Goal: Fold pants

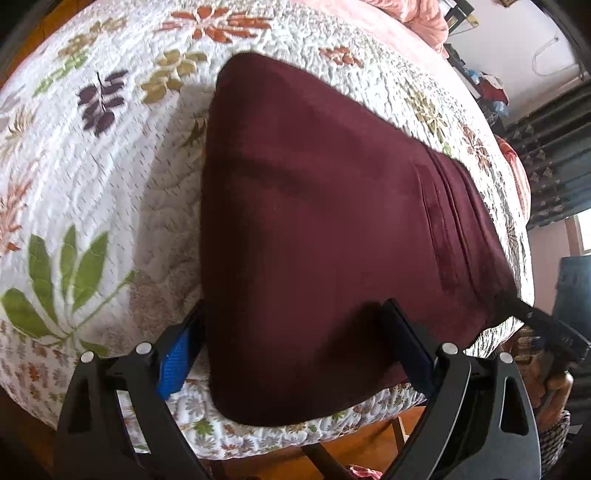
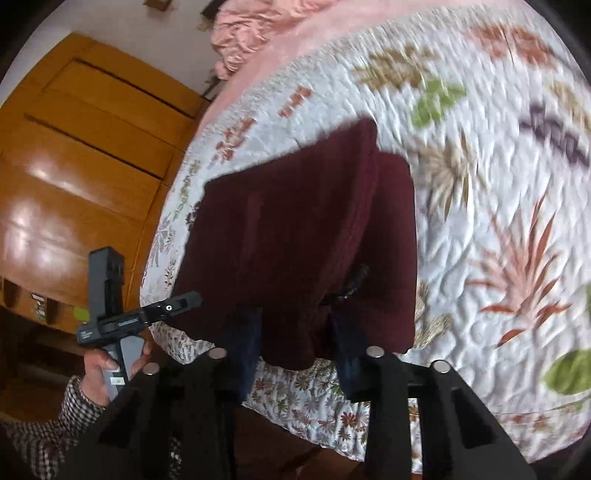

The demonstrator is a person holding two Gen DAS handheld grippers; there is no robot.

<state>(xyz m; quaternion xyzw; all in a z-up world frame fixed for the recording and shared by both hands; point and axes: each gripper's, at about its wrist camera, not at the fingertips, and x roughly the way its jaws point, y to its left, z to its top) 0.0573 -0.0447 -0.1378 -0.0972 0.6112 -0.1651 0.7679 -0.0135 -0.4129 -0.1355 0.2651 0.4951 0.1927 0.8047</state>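
Note:
Dark maroon pants [image 1: 332,184], folded into a broad slab, lie on a white floral quilt [image 1: 110,184] near the bed's edge. My left gripper [image 1: 295,310] is open and wide. Its blue-padded finger sits beside the pants' left edge and the other finger rests on the cloth. In the right wrist view the pants [image 2: 288,229] show stacked layers, and their near end sits between the fingers of my right gripper [image 2: 295,325], which is shut on it. At the far right of the left wrist view, the right gripper [image 1: 554,332] meets the pants' stretched corner.
The quilt [image 2: 498,184] covers a bed with pink bedding [image 2: 266,29] at its head. An orange wooden wardrobe [image 2: 74,166] stands beside the bed. A hand in a checked sleeve [image 2: 107,362] holds the left tool. Dark curtains [image 1: 554,166] hang at the right, and wooden floor [image 1: 351,454] lies below the bed's edge.

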